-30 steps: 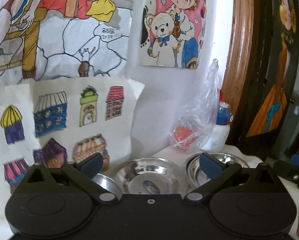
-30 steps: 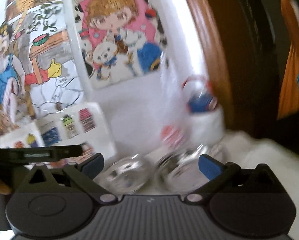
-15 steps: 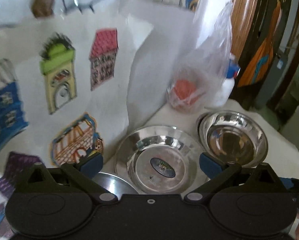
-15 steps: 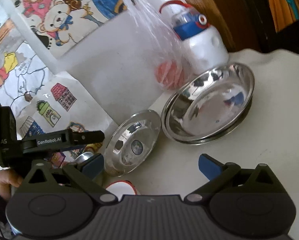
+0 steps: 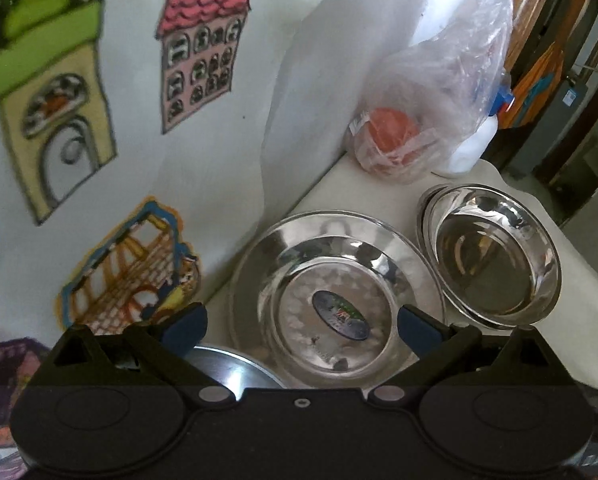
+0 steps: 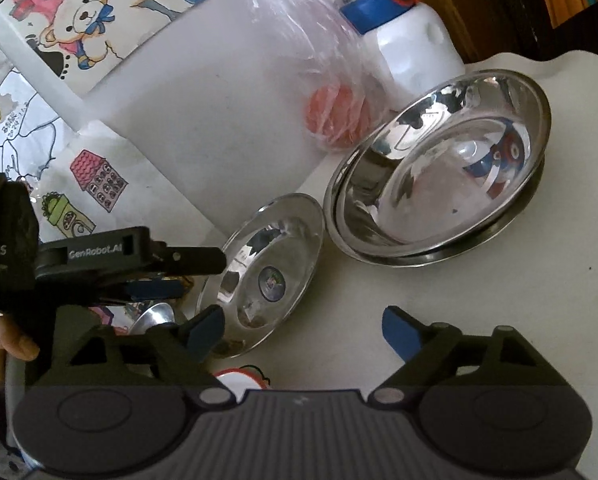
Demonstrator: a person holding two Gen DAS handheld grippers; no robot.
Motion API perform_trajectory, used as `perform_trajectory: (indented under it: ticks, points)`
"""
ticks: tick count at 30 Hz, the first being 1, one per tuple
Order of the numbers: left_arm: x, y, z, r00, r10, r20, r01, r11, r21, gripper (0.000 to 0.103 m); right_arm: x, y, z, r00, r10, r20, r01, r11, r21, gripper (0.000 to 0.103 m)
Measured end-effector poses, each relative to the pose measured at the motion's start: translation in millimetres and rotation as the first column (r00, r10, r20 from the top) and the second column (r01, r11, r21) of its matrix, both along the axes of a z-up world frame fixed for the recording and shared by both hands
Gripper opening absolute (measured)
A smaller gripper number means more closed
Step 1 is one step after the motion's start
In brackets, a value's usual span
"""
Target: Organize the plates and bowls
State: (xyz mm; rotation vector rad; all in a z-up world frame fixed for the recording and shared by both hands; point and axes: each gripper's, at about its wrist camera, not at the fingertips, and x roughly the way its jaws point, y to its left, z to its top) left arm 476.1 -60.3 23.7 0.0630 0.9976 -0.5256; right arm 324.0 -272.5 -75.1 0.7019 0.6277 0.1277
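Stickered steel plate (image 5: 335, 292): dead ahead between spread, empty left gripper (image 5: 301, 320) fingers; right gripper (image 6: 303, 326), likewise agape, farther. Neighbouring bowl (image 6: 439, 176) seemingly stacked double.

Two hand-held grippers are in view: the left hand-held gripper (image 5: 301, 322) and the right hand-held gripper (image 6: 305, 330), each with two blue-tipped fingers set apart.

On the counter (image 6: 479, 292) steel dishes count as follows. One plate (image 5: 335, 292) with an oval sticker at its middle lies at 12 o'clock from the left hand-held gripper. At 2 o'clock from that plate sits a stack of bowls (image 5: 495, 256); the right wrist view shows two rims there, so at least two. One more steel rim (image 5: 235, 364) shows at 7 o'clock from the plate, mostly hidden.

One plastic bag (image 5: 431, 120). One white bottle (image 6: 411, 40). One round white object (image 6: 241, 380), partly hidden.
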Motion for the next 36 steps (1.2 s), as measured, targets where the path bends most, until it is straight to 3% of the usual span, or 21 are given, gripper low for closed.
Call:
perform_trajectory:
  ticks: [7,14,31,36]
  points:
    - [16,-9,-12,0.997,-0.014,-0.073,0.012,1.0,-0.028,0.092,10,2,-2,1.0,0.01,0.003,-0.01,1.0,0.008,0.07]
    - [18,-9,-16,0.997,-0.004,-0.078,0.001,0.999,-0.039,0.087,17,5,-4,1.0,0.021,-0.002,-0.021,1.0,-0.001,0.055]
    - [14,-29,-15,0.999,0.022,-0.031,-0.017,0.985,0.174,0.086,20,4,-5,1.0,0.028,0.012,-0.028,1.0,0.004,0.043]
    - [18,-32,-23,0.998,0.023,-0.055,-0.013,0.983,0.185,0.087,22,1,-9,0.999,0.024,0.026,-0.024,0.999,0.024,0.038]
